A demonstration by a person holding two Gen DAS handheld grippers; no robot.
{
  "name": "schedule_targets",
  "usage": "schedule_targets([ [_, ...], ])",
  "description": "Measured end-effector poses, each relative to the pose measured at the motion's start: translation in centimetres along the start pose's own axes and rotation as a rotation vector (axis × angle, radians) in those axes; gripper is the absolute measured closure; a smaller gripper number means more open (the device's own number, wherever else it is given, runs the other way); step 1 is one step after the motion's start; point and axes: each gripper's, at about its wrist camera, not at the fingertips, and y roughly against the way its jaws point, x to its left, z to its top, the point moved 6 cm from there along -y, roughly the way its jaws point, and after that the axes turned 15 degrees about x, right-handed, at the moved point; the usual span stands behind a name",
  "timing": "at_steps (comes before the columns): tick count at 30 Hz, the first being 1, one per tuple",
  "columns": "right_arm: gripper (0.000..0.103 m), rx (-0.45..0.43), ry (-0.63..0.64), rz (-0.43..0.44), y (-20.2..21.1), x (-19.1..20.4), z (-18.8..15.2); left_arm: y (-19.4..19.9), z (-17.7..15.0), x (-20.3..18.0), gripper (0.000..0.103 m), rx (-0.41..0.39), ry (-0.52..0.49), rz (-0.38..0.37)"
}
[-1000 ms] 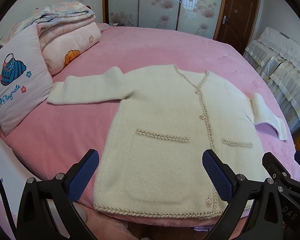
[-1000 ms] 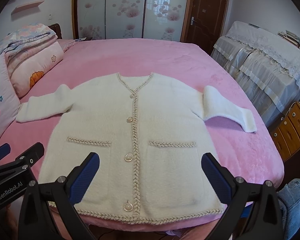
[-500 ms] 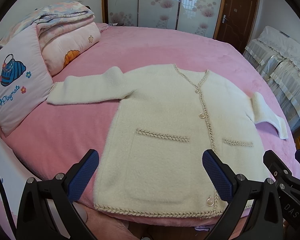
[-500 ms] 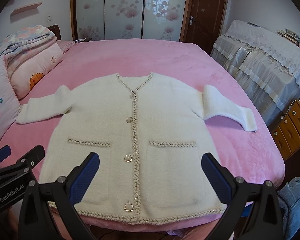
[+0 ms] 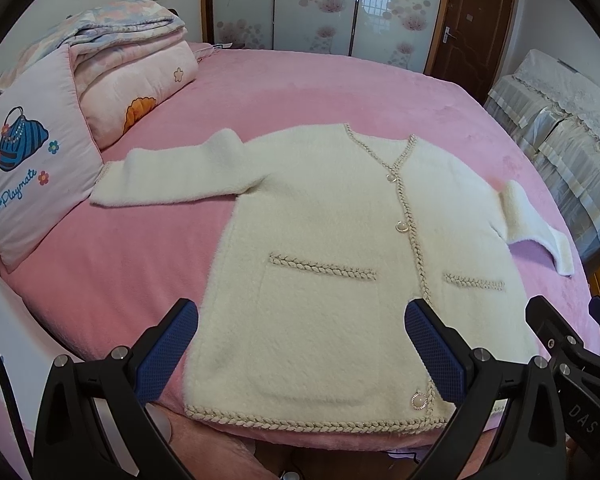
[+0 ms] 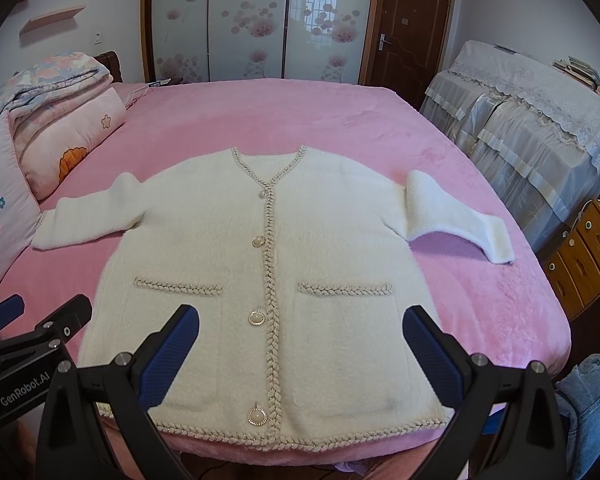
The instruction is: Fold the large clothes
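Cream cardigan [image 6: 268, 280] flat on pink bed [image 6: 300, 120], buttoned, hem nearest both tools, long axis running away. Left tool [image 5: 300, 344] wide, empty, nearer left sleeve [image 5: 172, 176]; right tool [image 6: 300, 340] wide, empty, nearer right sleeve [image 6: 456, 216].

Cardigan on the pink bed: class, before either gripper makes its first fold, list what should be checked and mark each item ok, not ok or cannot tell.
1. Cardigan lies flat, front up, buttoned: ok.
2. Both sleeves spread out to the sides, left sleeve and right sleeve: ok.
3. Left gripper open and holding nothing: ok.
4. Right gripper open and holding nothing: ok.
5. Hem fully on the bed: ok, though it lies right at the near edge.
6. Room on the bed beyond the collar for folding: ok; the pillow and the folded quilts sit off to the left.
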Motion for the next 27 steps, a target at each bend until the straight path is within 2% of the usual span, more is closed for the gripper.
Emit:
schedule_targets([
  [18, 0.001, -0.008, -0.005, 0.014, -0.1, 0.0, 0.0, -0.5, -0.2, -0.7, 0.001, 0.017, 0.001, 0.008],
  [27, 0.001, -0.050, 0.006, 0.028, 0.2, -0.6, 0.3, -1.1, 0.0, -1.3, 0.001, 0.040, -0.001, -0.002],
])
